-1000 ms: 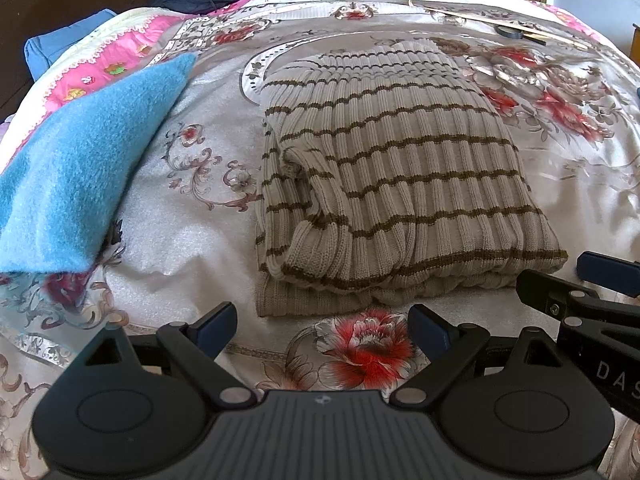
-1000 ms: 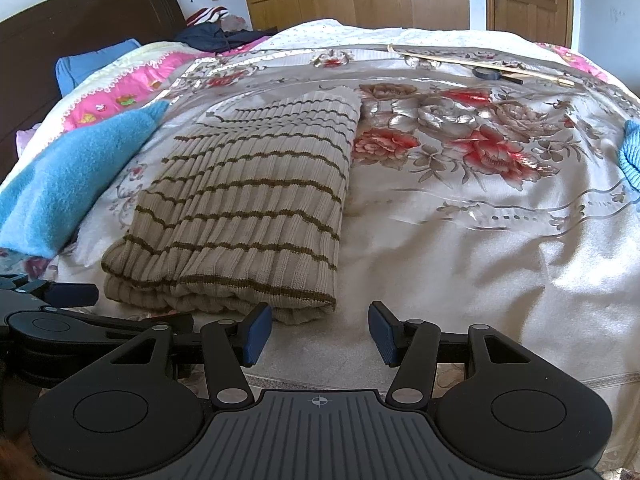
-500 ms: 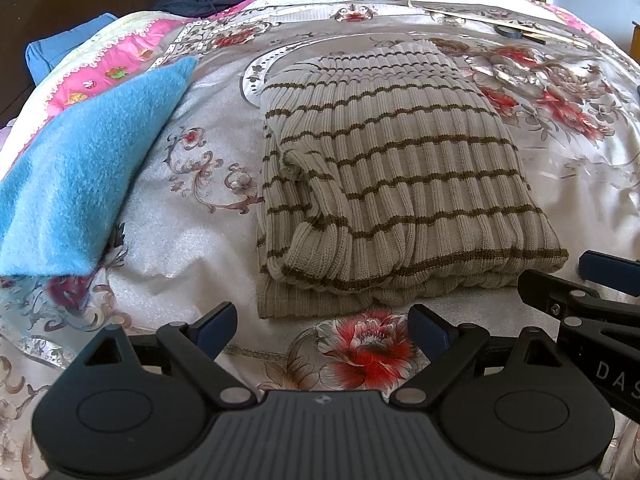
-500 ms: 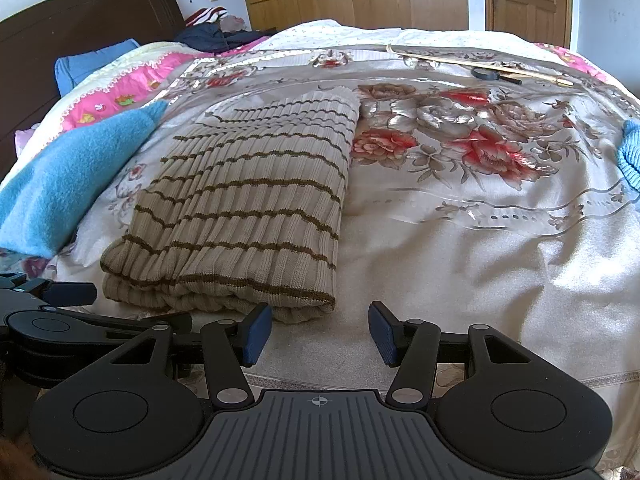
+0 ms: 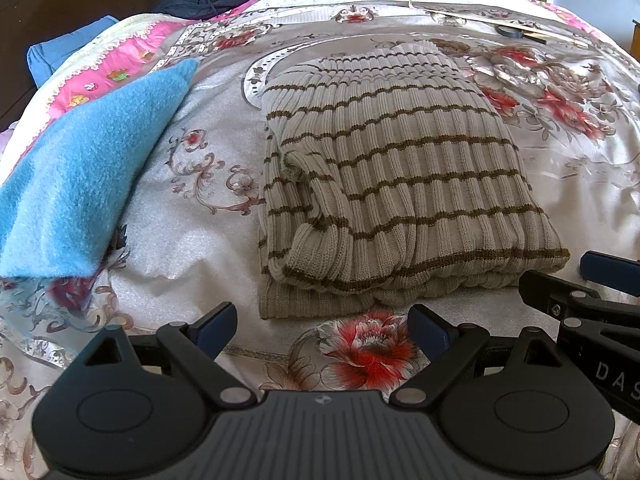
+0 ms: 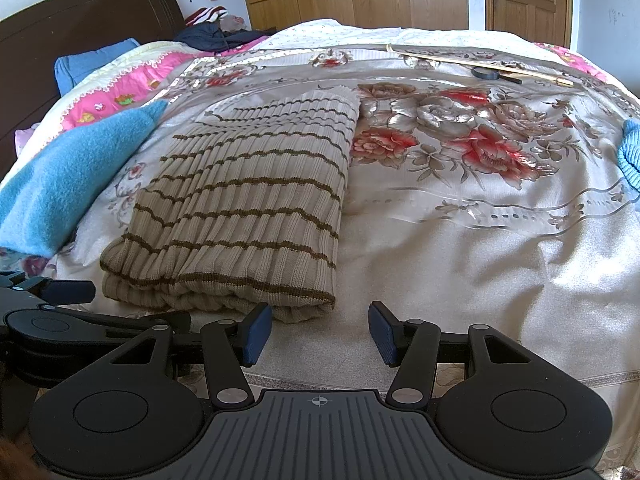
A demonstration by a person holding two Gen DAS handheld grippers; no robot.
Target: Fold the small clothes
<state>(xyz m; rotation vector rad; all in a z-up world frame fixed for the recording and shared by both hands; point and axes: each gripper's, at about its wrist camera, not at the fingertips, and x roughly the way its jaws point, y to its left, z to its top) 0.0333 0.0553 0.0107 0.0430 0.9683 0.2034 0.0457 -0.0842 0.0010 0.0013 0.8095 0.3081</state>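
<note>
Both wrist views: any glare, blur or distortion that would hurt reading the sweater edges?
Left wrist view: strong fisheye bowing and dark corner vignette; striped sweater sharp, ribs and near folded edge readable; sheen on the satin bedspread. Right wrist view: same bowing; sunlight and wrinkle shadows on the bedspread right of the sweater, which sits evenly lit. No motion blur in either; left gripper and right gripper fingers crisp.

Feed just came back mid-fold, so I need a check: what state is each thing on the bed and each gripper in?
Beige ribbed knit sweater with brown stripes: folded, lying flat on the floral bedspread.
Blue fleece cloth: lying to the sweater's left, apart from it.
Left gripper: jaws open, empty.
Right gripper: jaws open, empty.
</note>
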